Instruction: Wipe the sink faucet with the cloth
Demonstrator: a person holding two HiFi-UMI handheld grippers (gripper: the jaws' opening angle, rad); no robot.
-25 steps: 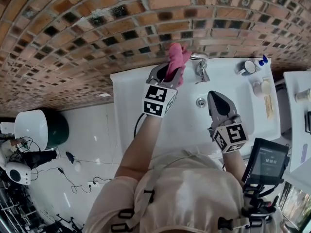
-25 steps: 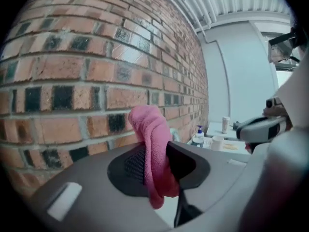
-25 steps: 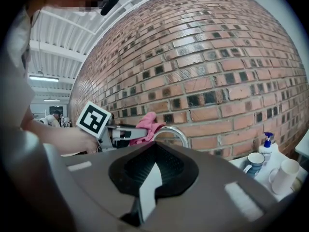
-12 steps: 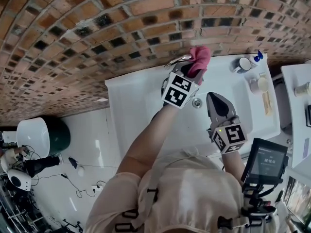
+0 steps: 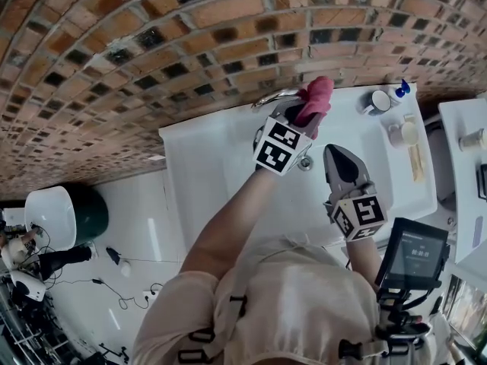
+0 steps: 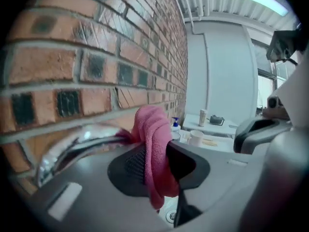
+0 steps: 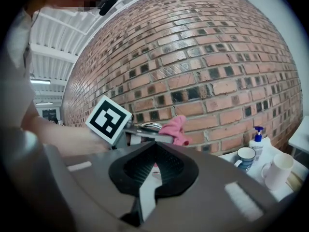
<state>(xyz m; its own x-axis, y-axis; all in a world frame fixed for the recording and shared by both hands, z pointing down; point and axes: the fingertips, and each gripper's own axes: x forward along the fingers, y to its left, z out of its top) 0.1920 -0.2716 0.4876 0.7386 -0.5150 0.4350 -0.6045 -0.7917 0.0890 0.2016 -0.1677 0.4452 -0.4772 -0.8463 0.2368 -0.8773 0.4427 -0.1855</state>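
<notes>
A pink cloth is pinched in my left gripper, whose jaws are shut on it. In the left gripper view the cloth hangs folded between the dark pads and touches the near end of the chrome faucet. From the head view, the faucet shows as a chrome strip just left of the cloth, against the brick wall. My right gripper hovers over the white sink, right of the left one, jaws together and empty. In the right gripper view it faces the cloth.
A mug, a blue-capped soap bottle and a white cup stand on the sink's right ledge. The brick wall rises right behind the faucet. A side counter lies to the right.
My left gripper has carried the cloth rightwards across the faucet, from its left side to its right end, and a little down. The right gripper has barely shifted.
</notes>
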